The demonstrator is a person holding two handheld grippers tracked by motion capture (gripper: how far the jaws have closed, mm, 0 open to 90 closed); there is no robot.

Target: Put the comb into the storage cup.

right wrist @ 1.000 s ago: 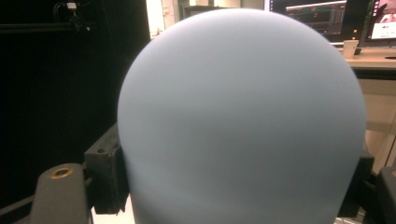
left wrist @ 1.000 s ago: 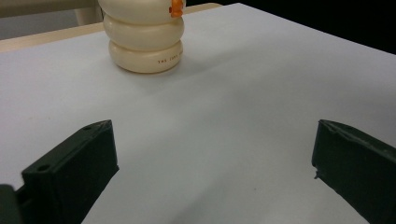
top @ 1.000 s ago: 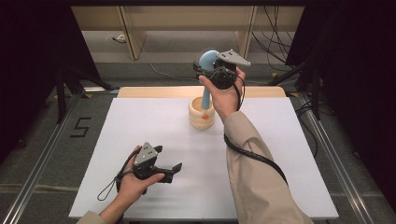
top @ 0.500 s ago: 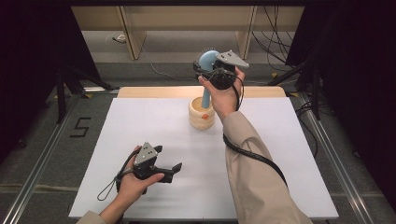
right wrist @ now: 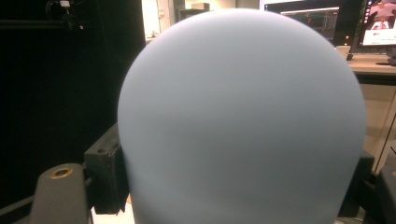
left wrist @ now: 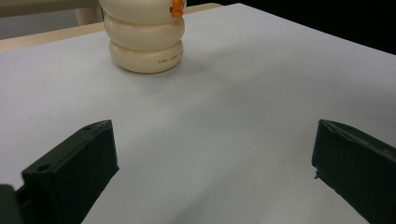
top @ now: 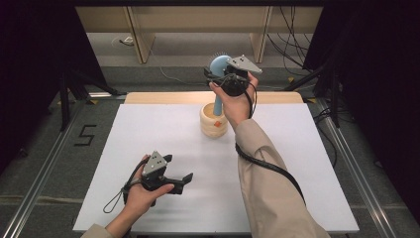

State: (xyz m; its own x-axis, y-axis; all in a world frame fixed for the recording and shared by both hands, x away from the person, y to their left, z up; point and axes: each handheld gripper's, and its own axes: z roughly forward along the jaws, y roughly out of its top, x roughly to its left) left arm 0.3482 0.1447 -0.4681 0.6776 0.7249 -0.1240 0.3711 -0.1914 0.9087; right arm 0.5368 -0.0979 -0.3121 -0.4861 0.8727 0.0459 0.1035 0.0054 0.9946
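A blue brush (top: 218,65) with a round head stands upright, and its handle reaches down to the mouth of a cream ringed holder (top: 213,125) at the back middle of the white table (top: 297,163). My right gripper (top: 214,78) is raised above the holder and shut on the brush head. In the right gripper view the smooth blue back of the head (right wrist: 243,121) sits between the two jaws of the right gripper (right wrist: 238,182). My left gripper (top: 179,167) rests low at the front left, open with nothing in it. Past the left gripper (left wrist: 215,158) stands the holder (left wrist: 144,42), which bears a small orange mark.
A wooden strip (top: 163,97) runs along the table's far edge, with shelving and cables behind it. Dark stands flank the table on both sides. A black cable (top: 270,168) trails along the right sleeve.
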